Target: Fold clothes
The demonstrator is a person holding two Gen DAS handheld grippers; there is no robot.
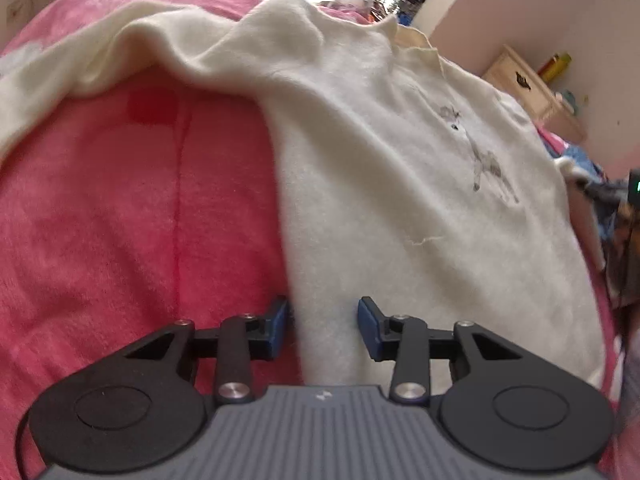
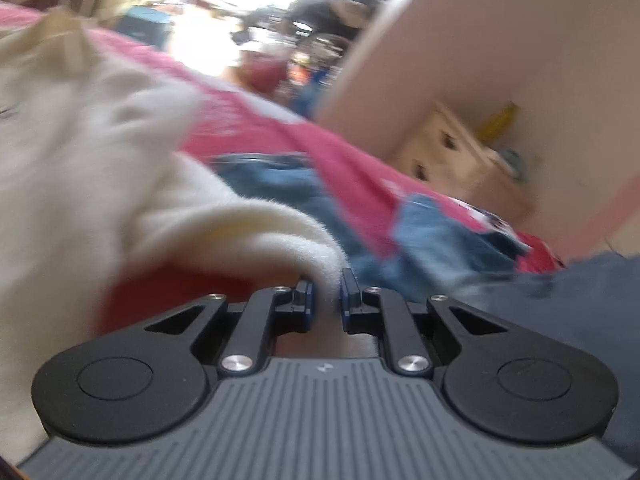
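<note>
- A cream sweater (image 1: 400,168) lies spread over a pink blanket (image 1: 120,220), filling the centre and right of the left wrist view; its body runs from the lower middle of the frame up to the collar at the upper centre.
- One sleeve (image 1: 100,60) stretches from the shoulder across the upper left of the frame, with bare blanket below it.
- A small grey print (image 1: 480,156) sits on the sweater's chest, right of centre.
- The left gripper (image 1: 323,328) is at the bottom centre, its blue-padded jaws spread wide with the sweater's lower edge lying between them; neither pad is pressed into the cloth.
- In the right wrist view, which is blurred, the right gripper (image 2: 327,300) is at the bottom centre with its jaws drawn narrow, pinching a fold of the cream sweater (image 2: 120,184) that rises to the left half of the frame.
- Blue denim clothing (image 2: 420,240) lies on the pink blanket (image 2: 320,148) to the right of centre, behind the pinched fold.
- A pale wooden cabinet (image 2: 460,160) stands by the wall at the right of the frame.
</note>
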